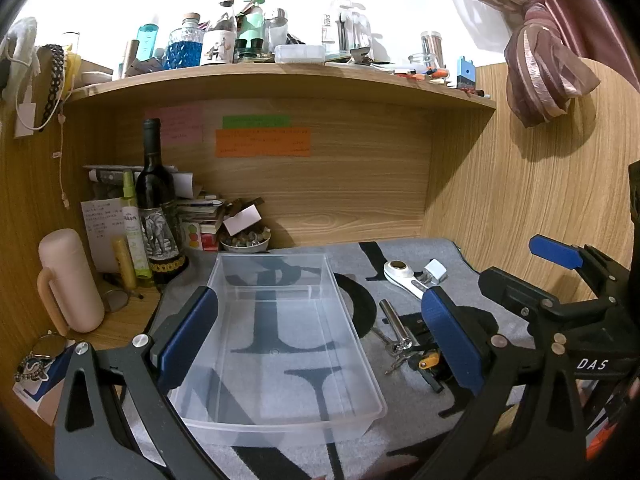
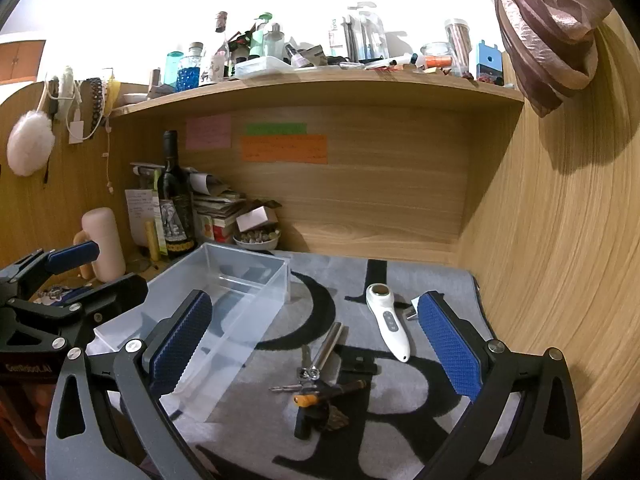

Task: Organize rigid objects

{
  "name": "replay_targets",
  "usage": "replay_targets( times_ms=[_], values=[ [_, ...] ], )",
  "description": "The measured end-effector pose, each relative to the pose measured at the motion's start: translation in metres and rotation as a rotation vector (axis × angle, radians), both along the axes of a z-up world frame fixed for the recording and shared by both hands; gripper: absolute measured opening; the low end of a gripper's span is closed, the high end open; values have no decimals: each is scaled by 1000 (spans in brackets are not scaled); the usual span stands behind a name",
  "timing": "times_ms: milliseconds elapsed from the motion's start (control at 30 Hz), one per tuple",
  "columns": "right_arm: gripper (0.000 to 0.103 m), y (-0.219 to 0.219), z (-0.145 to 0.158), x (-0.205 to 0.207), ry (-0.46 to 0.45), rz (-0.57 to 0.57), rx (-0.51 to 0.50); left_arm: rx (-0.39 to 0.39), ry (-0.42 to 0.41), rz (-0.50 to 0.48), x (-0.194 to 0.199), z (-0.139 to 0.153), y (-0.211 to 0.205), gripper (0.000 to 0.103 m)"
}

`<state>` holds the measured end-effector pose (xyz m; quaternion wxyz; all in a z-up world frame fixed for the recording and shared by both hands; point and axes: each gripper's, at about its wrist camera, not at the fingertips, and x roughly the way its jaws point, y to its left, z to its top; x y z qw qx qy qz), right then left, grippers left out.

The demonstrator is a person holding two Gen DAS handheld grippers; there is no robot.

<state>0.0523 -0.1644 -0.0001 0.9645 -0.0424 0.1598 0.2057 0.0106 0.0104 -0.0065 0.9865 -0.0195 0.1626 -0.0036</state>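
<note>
An empty clear plastic bin (image 1: 280, 400) (image 2: 224, 280) sits on a grey mat with black letters (image 1: 400, 400) (image 2: 400, 412). Right of it lie a metal tube (image 1: 394, 320) (image 2: 330, 342), a bunch of keys with an orange-tipped tool (image 1: 416, 358) (image 2: 306, 390), a white handheld device (image 1: 402, 274) (image 2: 390, 326) and a small white cap (image 1: 436, 270). My left gripper (image 1: 320, 336) is open, its fingers astride the bin. My right gripper (image 2: 316, 348) is open above the keys and tube; it also shows in the left wrist view (image 1: 556, 252).
A wine bottle (image 1: 158, 200), a pink flask (image 1: 68, 280), stacked papers and a small bowl (image 1: 246, 242) crowd the back left corner. A cluttered shelf (image 1: 280, 76) hangs overhead. A wooden wall (image 2: 560, 240) bounds the right side.
</note>
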Motion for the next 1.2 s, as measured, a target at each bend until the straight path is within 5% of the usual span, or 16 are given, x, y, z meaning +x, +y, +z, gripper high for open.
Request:
replay_targets(
  times_ms=[900, 1200],
  values=[
    [103, 1, 1, 0, 1, 1, -1, -11, 6, -6, -2, -3, 3, 103],
    [103, 4, -1, 3, 15, 6, -4, 2, 57, -75, 8, -2, 0, 103]
  ],
)
